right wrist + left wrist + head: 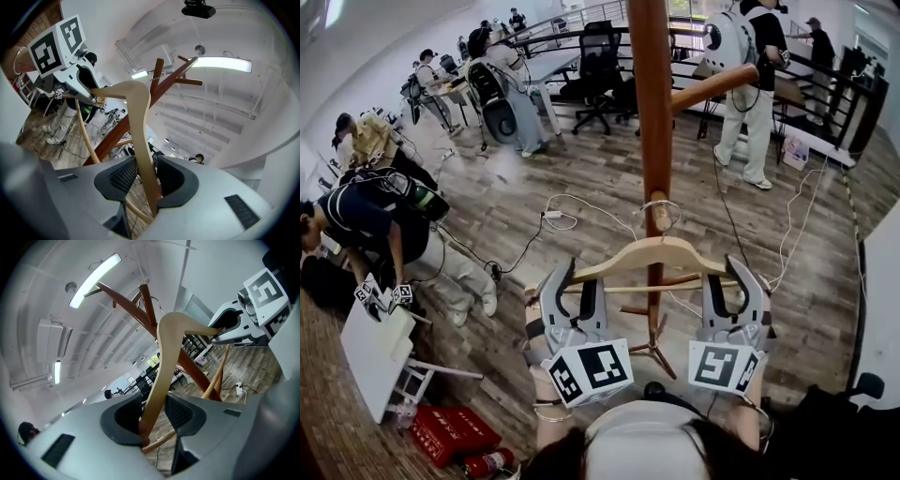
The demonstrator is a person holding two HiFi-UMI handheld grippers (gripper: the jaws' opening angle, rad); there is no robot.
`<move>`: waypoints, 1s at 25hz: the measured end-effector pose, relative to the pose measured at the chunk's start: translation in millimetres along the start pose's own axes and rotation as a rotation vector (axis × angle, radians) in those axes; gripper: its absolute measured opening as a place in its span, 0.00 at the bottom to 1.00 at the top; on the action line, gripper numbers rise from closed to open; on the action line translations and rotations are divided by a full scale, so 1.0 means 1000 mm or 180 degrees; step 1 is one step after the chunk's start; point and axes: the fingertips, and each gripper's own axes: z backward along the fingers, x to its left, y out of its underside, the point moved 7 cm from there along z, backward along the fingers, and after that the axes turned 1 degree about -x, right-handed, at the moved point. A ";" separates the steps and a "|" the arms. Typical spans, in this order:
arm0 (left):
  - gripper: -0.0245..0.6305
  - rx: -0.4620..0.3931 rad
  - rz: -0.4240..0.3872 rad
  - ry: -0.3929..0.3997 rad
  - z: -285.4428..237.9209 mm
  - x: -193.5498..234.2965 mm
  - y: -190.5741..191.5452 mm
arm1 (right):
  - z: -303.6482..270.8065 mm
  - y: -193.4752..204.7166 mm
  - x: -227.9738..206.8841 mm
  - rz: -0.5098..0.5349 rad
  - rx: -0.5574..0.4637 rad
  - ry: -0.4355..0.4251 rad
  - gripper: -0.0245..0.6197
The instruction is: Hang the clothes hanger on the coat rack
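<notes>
Firmly, left gripper [574,286] and right gripper [733,279] clamp the shoulders of a seemingly light, rigid hanger [647,251] beside the coat rack [652,112].

I see a brown wood-plank floor [581,169] with white cables [567,211] trailing across it, a black swivel office chair [598,66] far off, black railings [825,73] far right, and a long ceiling strip light [95,278].

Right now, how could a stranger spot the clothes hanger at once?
Look at the tall reddish-brown coat rack. In front of it sits the pale wooden hanger, its ends gripped by the left tool and the right tool. Unlike the dark rack, it is light and arched, with a wire hook.
</notes>
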 end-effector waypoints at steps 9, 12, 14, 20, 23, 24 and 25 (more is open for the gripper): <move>0.27 0.0055 -0.0063 0.0081 -0.017 -0.007 0.006 | -0.012 0.010 0.002 -0.0036 0.0098 -0.0021 0.26; 0.27 0.0074 -0.0045 0.0081 -0.021 -0.008 0.010 | -0.017 0.014 0.005 -0.0053 0.0110 -0.0035 0.26; 0.27 0.0095 -0.0074 0.0088 -0.024 -0.011 0.014 | -0.020 0.018 0.009 -0.0062 0.0117 -0.0074 0.26; 0.27 0.0150 -0.0049 0.0083 -0.031 -0.015 0.014 | -0.027 0.025 0.008 -0.0061 0.0138 -0.0114 0.26; 0.27 0.0165 -0.0044 0.0069 -0.032 -0.015 0.012 | -0.029 0.024 0.006 -0.0077 0.0127 -0.0112 0.26; 0.27 0.0163 -0.0013 0.0047 -0.032 -0.015 0.012 | -0.029 0.024 0.006 -0.0082 0.0120 -0.0107 0.26; 0.27 0.0157 0.0005 0.0026 -0.032 -0.015 0.012 | -0.029 0.025 0.008 -0.0088 0.0113 -0.0107 0.26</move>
